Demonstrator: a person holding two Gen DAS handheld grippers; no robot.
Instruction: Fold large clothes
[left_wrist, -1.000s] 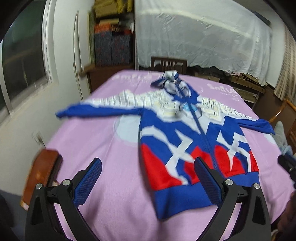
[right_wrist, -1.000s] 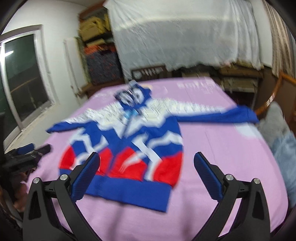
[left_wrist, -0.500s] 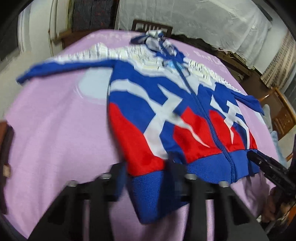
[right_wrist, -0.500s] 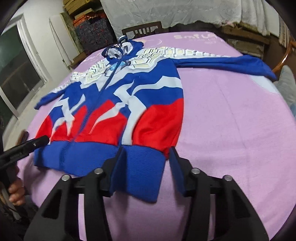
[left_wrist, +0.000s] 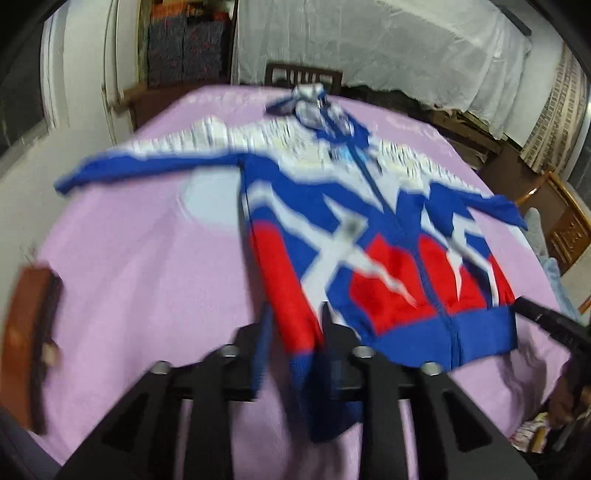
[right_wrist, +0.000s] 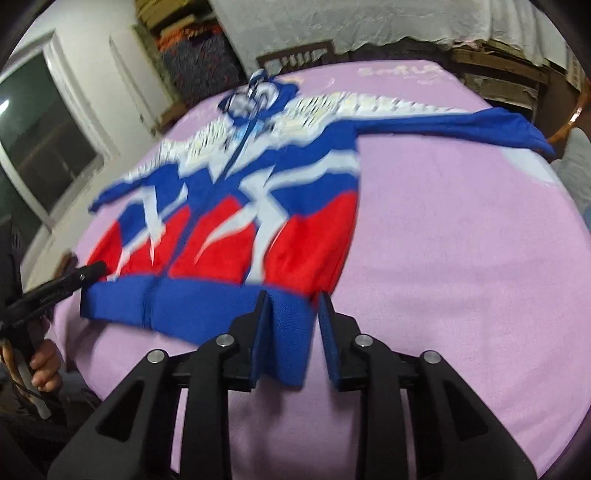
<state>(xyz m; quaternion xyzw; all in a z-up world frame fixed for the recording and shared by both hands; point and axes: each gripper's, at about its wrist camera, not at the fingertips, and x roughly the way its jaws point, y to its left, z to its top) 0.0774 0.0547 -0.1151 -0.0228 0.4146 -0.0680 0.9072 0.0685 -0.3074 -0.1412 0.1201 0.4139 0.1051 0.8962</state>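
Observation:
A blue, red and white zip hoodie (left_wrist: 369, 236) lies spread face up on a pink-covered table (left_wrist: 147, 277), sleeves out to both sides. My left gripper (left_wrist: 295, 328) is shut on the hoodie's near left hem corner, which looks lifted off the cloth. In the right wrist view the hoodie (right_wrist: 240, 221) fills the middle. My right gripper (right_wrist: 293, 314) is shut on its near right hem corner. The other gripper's black finger shows at each view's edge, on the right in the left wrist view (left_wrist: 554, 325) and on the left in the right wrist view (right_wrist: 55, 288).
A wooden chair back (left_wrist: 303, 77) stands at the table's far end. A brown chair (left_wrist: 26, 332) sits by the left edge and another wooden chair (left_wrist: 565, 229) by the right edge. White sheets (left_wrist: 406, 48) cover furniture behind.
Both grippers went from wide open above the table to closed on the hem corners. They have pulled the hem up and toward me. The hoodie's lower edge has shifted.

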